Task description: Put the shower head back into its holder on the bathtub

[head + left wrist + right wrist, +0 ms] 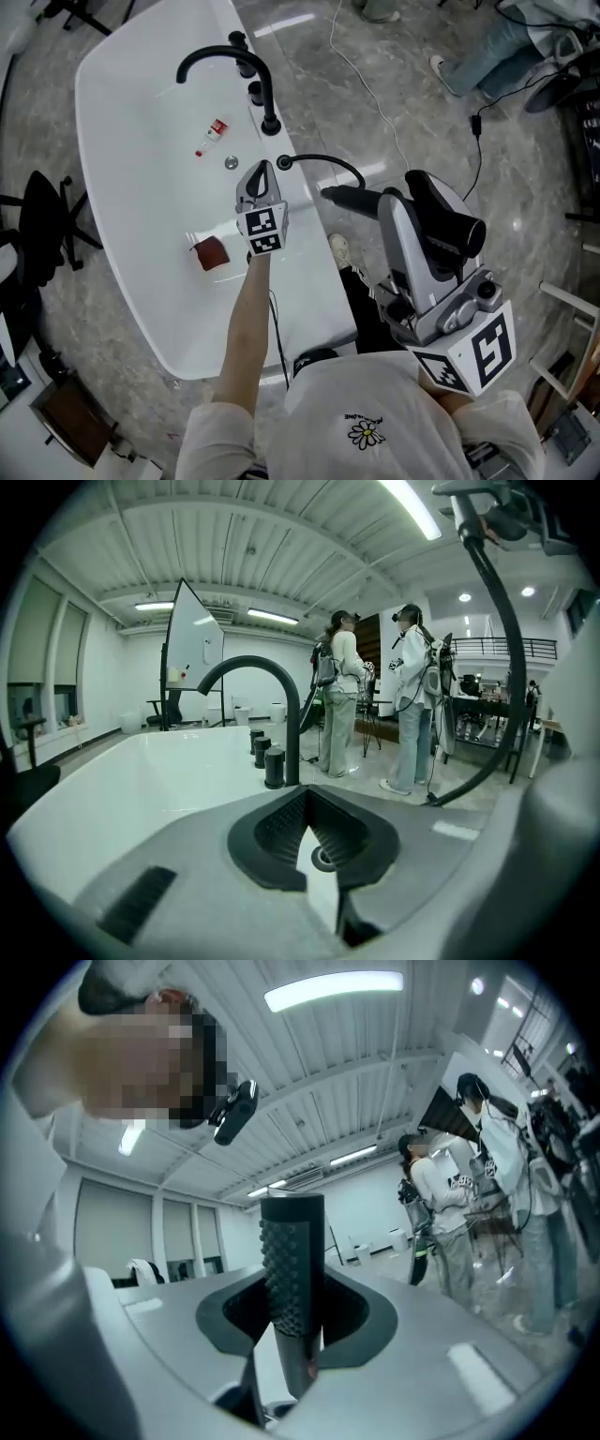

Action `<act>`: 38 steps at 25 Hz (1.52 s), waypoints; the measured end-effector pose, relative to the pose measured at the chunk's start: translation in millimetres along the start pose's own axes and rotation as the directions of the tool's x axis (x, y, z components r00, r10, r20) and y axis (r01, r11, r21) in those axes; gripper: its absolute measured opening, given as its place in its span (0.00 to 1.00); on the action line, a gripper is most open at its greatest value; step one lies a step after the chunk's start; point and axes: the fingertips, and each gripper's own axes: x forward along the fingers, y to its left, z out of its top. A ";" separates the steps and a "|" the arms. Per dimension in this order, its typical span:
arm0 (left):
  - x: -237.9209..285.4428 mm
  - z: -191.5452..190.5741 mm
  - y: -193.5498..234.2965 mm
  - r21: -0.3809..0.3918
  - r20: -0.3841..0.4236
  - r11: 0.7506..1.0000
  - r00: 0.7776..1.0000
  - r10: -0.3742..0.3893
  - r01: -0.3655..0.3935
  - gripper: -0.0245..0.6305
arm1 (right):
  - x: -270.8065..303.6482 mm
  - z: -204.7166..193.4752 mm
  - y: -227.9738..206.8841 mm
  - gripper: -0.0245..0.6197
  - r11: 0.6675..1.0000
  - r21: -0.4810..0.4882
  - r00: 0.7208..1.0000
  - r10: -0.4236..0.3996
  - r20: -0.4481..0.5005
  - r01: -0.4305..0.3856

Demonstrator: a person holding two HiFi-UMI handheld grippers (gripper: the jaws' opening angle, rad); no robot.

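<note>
The shower head is held out of its holder. It is gripped by its black studded handle in the right gripper. In the right gripper view the handle is seen standing upright between the two pads, which are closed tight against it on either side. The shower head is carried beside the bathtub, over the grey floor, nearer the person than the faucet and off to its right. A black hose is seen arching from the holder to the shower head. The holder is a small black socket set in the tub rim, just on the person's side of the faucet's base.

The left gripper is held over the tub rim, just short of the holder and pointed towards the faucet. Its jaws are brought fully together at the tips, and nothing is caught between them.

Three black knobs are lined up on the rim behind the faucet's base. Inside the tub, a small bottle with a red cap is lying to the left of the faucet's base, and the drain is set just nearer the person than the bottle. A dark red object is lying farther from the faucet, towards the person.
</note>
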 end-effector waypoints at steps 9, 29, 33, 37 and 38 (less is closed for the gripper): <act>-36.1 -21.7 34.6 -0.042 -0.024 0.996 0.997 0.076 -0.077 0.04 | 9.9 6.4 49.4 0.22 0.991 0.016 0.990 0.132 0.049 -0.133; -69.3 -34.5 57.8 -0.221 0.060 0.966 0.986 0.154 -0.137 0.04 | 141.1 -201.1 -44.7 0.22 0.993 -0.107 0.969 0.014 -0.246 -0.042; -55.6 -49.8 56.2 -0.253 0.044 0.959 0.988 0.147 -0.131 0.04 | 155.5 -253.1 -56.0 0.22 0.992 -0.117 0.951 0.008 -0.309 -0.046; -48.1 -58.1 51.6 -0.269 0.045 0.957 0.990 0.130 -0.113 0.04 | 161.2 -290.9 -64.8 0.22 0.992 -0.115 0.934 0.000 -0.358 -0.044; -47.0 -61.5 50.6 -0.275 0.043 0.955 0.991 0.129 -0.112 0.04 | 161.2 -299.4 -66.1 0.22 0.992 -0.116 0.929 -0.001 -0.370 -0.045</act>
